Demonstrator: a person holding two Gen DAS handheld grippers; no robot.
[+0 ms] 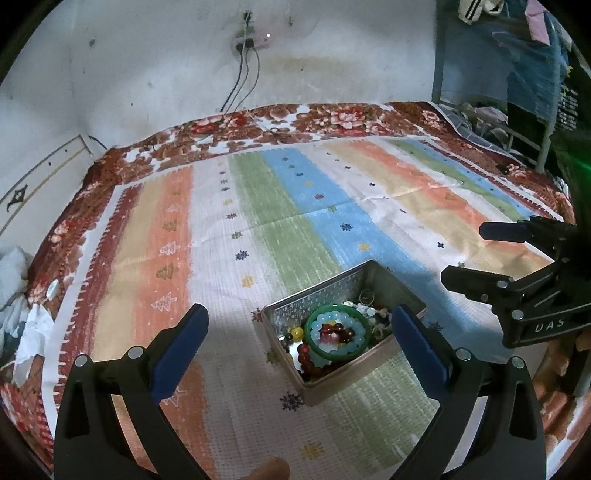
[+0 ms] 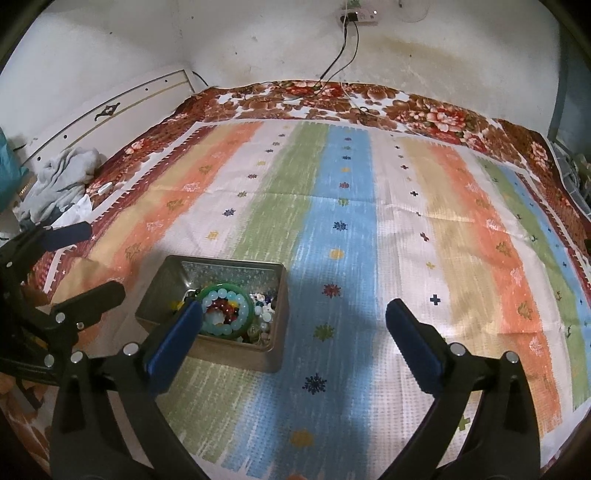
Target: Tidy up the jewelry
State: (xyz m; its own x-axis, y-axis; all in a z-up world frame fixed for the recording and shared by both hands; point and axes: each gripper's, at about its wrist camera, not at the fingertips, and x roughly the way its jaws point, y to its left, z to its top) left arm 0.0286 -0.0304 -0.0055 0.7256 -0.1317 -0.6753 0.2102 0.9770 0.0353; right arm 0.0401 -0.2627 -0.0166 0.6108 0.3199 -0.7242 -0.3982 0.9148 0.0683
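A silver metal tin (image 1: 291, 314) sits on the striped cloth, full of jewelry: a green bangle (image 1: 338, 329) with a pale blue bead bracelet inside it, dark red beads, pearls and small pieces. My left gripper (image 1: 299, 334) is open and empty, hovering just in front of the tin, its right finger over the tin's right side. My right gripper (image 2: 291, 332) is open and empty; the tin (image 2: 162, 284) lies at its left finger, with the bangle (image 2: 225, 308) beside that fingertip. The right gripper also shows at the right of the left wrist view (image 1: 469, 254), open.
The striped cloth (image 2: 369, 221) covers a bed with a red floral blanket (image 2: 424, 110) beneath. Grey clothes (image 2: 62, 181) are piled at the left by a white headboard. Cables hang from a wall socket (image 2: 354, 14). A blue rack with clothing (image 1: 517, 74) stands at the right.
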